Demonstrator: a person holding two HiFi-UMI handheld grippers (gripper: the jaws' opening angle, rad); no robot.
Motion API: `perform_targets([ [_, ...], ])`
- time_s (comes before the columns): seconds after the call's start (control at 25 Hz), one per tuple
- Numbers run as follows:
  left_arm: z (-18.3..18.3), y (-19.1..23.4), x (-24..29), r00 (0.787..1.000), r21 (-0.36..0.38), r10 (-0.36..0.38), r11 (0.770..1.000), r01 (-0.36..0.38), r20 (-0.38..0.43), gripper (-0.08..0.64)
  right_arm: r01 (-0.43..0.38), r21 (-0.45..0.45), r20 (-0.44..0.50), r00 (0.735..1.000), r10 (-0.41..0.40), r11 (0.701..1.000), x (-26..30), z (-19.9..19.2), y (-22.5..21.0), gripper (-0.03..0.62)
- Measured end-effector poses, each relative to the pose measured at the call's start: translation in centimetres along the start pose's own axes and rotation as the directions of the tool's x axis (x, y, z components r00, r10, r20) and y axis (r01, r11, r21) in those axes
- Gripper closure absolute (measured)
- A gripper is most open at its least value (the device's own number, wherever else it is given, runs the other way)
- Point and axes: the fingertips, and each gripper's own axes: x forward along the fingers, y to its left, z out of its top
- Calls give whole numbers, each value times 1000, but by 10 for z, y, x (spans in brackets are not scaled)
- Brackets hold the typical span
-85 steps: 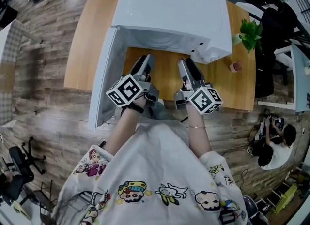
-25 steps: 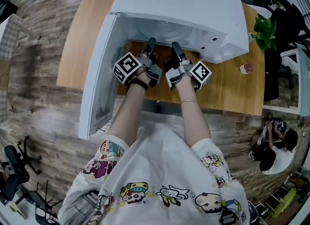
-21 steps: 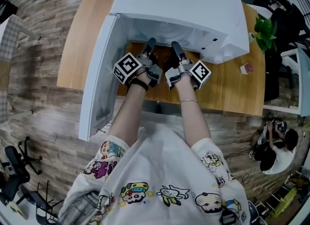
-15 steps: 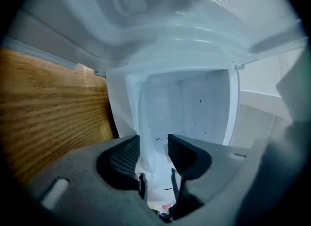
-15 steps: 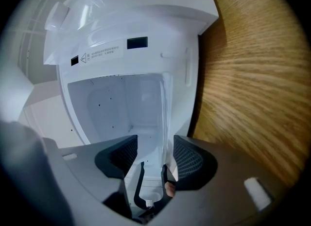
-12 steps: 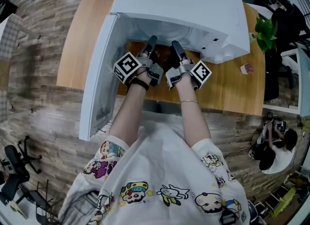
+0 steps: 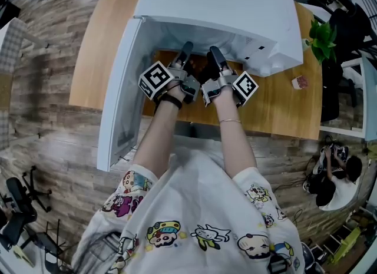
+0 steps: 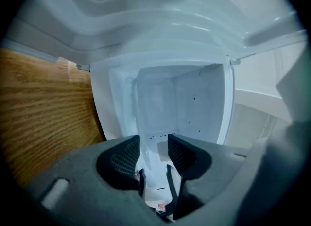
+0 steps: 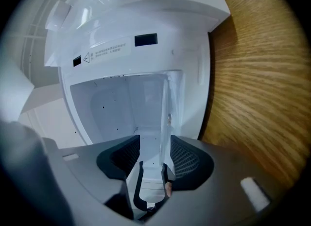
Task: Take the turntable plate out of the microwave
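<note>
Right gripper [image 9: 154, 142] jaws are spread wide, though they've just been closing a bit. The glass plate [image 9: 165, 104] rim sits edge-on in the gap, close to one pad, not pinched. Left gripper [image 8: 153, 142] jaws have just been opening and are spread too, with what looks like the same glassy edge between them. So the plate's still inside the microwave [image 7: 218, 2], door [image 7: 121, 90] swung open, on the desk [image 7: 277, 108].

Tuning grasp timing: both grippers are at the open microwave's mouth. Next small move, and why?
Likely close both on the turntable plate: its glass edge sits between each gripper's open fingers, apparently ungripped. The right gripper's have just been closing, the left gripper's opening.
</note>
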Motion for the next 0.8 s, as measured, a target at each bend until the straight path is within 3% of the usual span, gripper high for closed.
perform_targets([
  [0.28,-2,0,1,1000,7,-1,1000,1,-10,381,11,2,3,1000,-11,1000,12,2,4,406],
  [0.8,-3,-4,2,1000,-17,-20,1000,20,-18,367,130,-88,-19,991,-132,988,19,7,2,395],
])
